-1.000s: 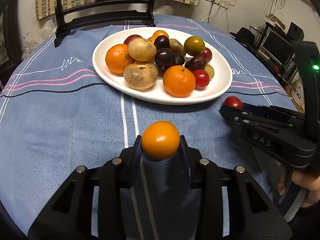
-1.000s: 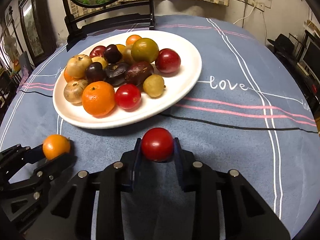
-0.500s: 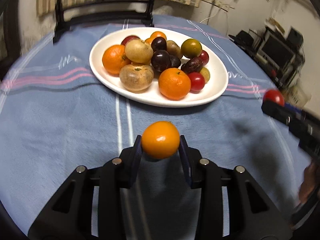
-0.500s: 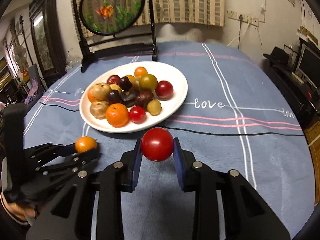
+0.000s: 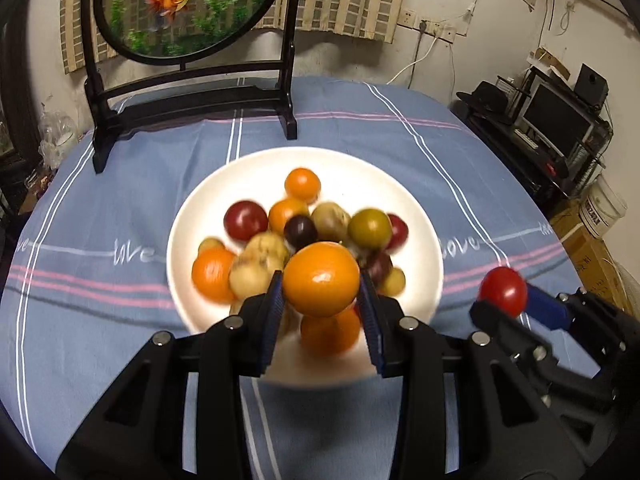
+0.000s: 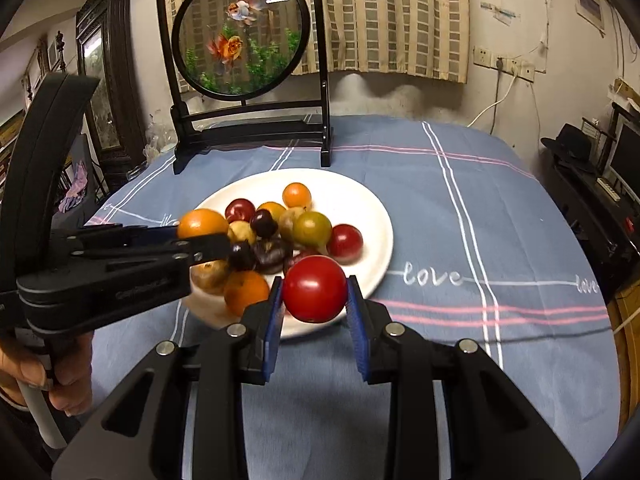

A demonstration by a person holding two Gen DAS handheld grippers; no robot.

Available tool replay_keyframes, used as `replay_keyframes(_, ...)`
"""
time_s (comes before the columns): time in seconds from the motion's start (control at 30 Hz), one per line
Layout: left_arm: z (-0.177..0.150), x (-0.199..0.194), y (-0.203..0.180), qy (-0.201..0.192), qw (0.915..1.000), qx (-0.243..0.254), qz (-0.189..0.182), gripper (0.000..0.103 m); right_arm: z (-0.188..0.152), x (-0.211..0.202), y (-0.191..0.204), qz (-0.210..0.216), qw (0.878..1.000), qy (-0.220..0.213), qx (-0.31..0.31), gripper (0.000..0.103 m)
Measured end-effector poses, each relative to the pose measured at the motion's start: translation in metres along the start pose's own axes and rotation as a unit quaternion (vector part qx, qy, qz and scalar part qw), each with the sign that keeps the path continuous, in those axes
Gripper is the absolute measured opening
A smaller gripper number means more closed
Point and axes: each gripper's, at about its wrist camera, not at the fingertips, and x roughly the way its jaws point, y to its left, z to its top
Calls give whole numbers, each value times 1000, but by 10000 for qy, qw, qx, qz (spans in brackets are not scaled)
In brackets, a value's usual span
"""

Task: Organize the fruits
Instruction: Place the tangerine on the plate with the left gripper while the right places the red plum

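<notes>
Left tool (image 5: pixel 321 312) is gripping an orange mandarin (image 5: pixel 321 278) btwn its blue-padded fingers (image 5: pixel 272 320), the fruit sitting at the tips and hanging above the near part of the white plate (image 5: pixel 408 200). Right tool (image 6: pixel 315 312) is clamping a red tomato (image 6: pixel 315 289) in the same way, w/ the fruit hovering over the plate's near rim; in the left wrist view the same tomato is showing at right, beside the plate.

Just beyond, the plate is lying on the worktop, covered w/ a blue striped tablecloth (image 6: pixel 460 208) carrying the word "love". Fruit is piling in the plate's middle: mandarins, incl. one (image 6: pixel 297 195) at the far side, red tomatoes, dark plums (image 6: pixel 263 222), a green-yellow fruit (image 6: pixel 312 229) and brownish round fruits (image 5: pixel 260 256); some are appearing motion-blurred.

Farther back, a round goldfish panel (image 6: pixel 240 32) in a black stand is standing upright at the worktop's far edge. Behind it a striped curtain (image 6: pixel 400 16) is hanging on the wall; a monitor (image 5: pixel 560 116) is sitting far right.
</notes>
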Motion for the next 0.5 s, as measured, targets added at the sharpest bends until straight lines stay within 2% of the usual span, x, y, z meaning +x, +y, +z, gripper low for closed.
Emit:
replay_keyframes(0.2, 16, 30, 5, 126, 9999, -82, 10, 37, 30, 37, -10, 135, 9998, 69, 148, 31)
replay_keyframes(0.33, 28, 43, 15, 153, 9995, -205, 159, 37, 52, 61, -12, 198, 9996, 16, 189, 31)
replay_keyframes(0.5, 33, 59, 27, 297, 9984, -369, 297, 36, 67, 96, -16, 92, 9992, 287, 257, 31)
